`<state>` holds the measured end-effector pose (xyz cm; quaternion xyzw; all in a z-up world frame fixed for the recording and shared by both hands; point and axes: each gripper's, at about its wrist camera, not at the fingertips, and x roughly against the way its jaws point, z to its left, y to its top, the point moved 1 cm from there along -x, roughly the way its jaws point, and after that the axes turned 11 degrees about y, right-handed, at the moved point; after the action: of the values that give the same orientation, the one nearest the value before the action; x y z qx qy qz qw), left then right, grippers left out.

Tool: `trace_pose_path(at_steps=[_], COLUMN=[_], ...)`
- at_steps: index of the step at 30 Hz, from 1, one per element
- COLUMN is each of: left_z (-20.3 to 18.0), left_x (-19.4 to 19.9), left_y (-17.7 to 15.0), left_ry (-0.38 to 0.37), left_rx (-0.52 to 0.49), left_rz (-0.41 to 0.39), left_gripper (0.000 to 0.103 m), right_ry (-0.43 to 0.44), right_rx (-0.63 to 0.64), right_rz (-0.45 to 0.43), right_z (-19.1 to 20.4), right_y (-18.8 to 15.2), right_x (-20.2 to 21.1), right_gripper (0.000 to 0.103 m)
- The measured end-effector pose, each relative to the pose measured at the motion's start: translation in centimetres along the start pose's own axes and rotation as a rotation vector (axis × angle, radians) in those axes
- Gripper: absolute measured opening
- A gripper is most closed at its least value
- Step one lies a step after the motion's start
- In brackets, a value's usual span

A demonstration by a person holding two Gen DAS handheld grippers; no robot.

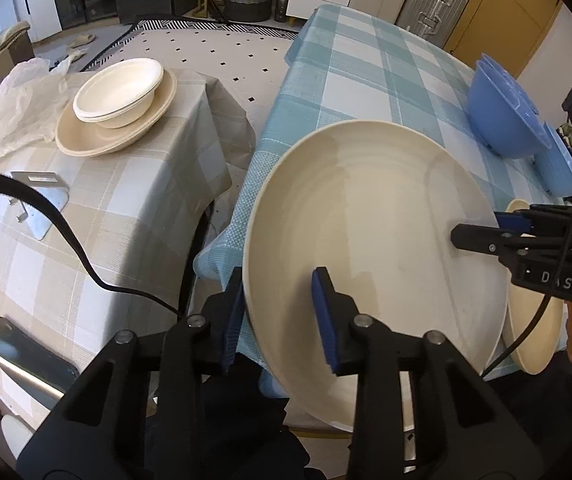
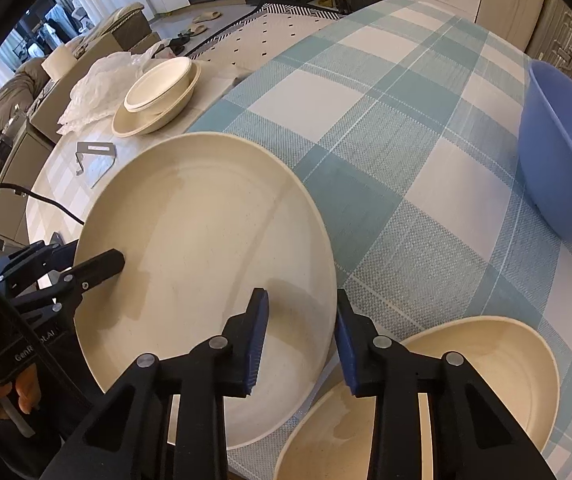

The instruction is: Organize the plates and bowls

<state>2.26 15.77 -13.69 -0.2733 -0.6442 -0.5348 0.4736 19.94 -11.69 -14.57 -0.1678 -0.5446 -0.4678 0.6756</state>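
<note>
A: The blue-check table (image 2: 406, 152) fills the frame's centre; the large cream plate (image 1: 366, 240) sits low centre, both grippers straddling its rim. Close both evenly and lift level, I'd say, towards the stack (image 1: 118, 108) at upper left.

B: Poses?

A: The left gripper (image 1: 282, 316) reaches in from below, jaws partly open around the near rim, apparently not clamped. The right gripper (image 2: 300, 340) likewise, beside a smaller plate (image 2: 466, 380) at lower right.
</note>
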Motion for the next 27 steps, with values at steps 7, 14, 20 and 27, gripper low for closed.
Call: trace_pose_path(at_steps=[7, 14, 20, 27], left_z=[0.46, 0.17, 0.49, 0.86], left_x=[-0.05, 0.00, 0.00, 0.17], left_y=[0.04, 0.01, 0.06, 0.02], left_ry=[-0.012, 0.010, -0.001, -0.007], left_rx=[0.027, 0.018, 0.024, 0.029], left_rz=[0.003, -0.007, -0.009, -0.015], left_gripper=[0.025, 0.025, 0.022, 0.022], right_ry=[0.005, 0.006, 0.016, 0.005], right_rx=[-0.016, -0.038, -0.052, -0.046], right_rz=[-0.022, -0.051, -0.058, -0.063], right_z=[-0.14, -0.40, -0.71, -0.35], right_y=[-0.19, -0.42, -0.58, -0.41], right_x=[-0.01, 0.29, 0.51, 0.88], right_gripper=[0.031, 0.027, 0.023, 0.023])
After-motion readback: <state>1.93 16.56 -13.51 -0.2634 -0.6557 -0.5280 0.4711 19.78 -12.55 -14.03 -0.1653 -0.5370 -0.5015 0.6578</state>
